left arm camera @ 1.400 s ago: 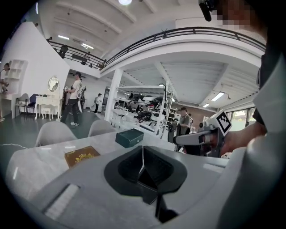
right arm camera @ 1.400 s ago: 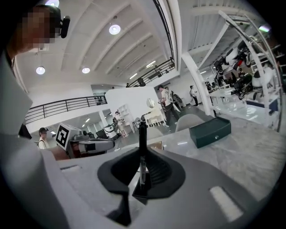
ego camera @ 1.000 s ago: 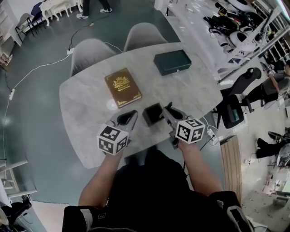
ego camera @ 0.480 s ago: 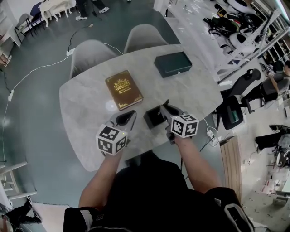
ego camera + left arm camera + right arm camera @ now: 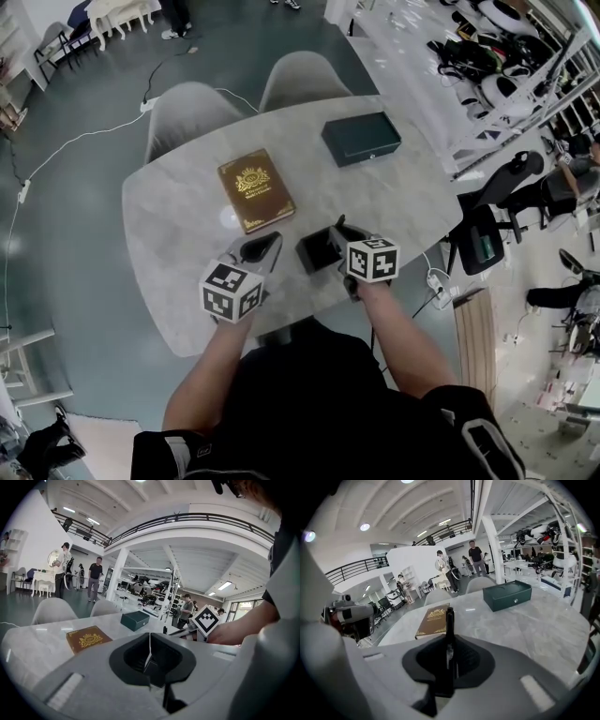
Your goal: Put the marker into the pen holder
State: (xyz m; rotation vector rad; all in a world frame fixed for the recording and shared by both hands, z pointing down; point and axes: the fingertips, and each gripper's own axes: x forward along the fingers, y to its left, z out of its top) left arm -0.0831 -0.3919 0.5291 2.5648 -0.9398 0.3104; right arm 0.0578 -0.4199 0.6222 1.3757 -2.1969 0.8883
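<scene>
The black square pen holder (image 5: 315, 251) stands on the pale marble table (image 5: 173, 230), near its front edge. My right gripper (image 5: 337, 236) hovers at the holder's right rim, shut on a black marker (image 5: 449, 634) that stands upright between its jaws. From the left gripper view the marker's tip (image 5: 165, 630) and the right gripper's marker cube (image 5: 206, 620) show to the right. My left gripper (image 5: 260, 247) rests just left of the holder, jaws closed together with nothing between them.
A brown book with a gold crest (image 5: 255, 189) lies behind the left gripper. A dark green box (image 5: 361, 138) sits at the table's far right. Two grey chairs (image 5: 187, 101) stand beyond the far edge. People stand in the background hall.
My right gripper has shifted left with the marker, from beside the pen holder to over its right rim. The left gripper has stayed where it was.
</scene>
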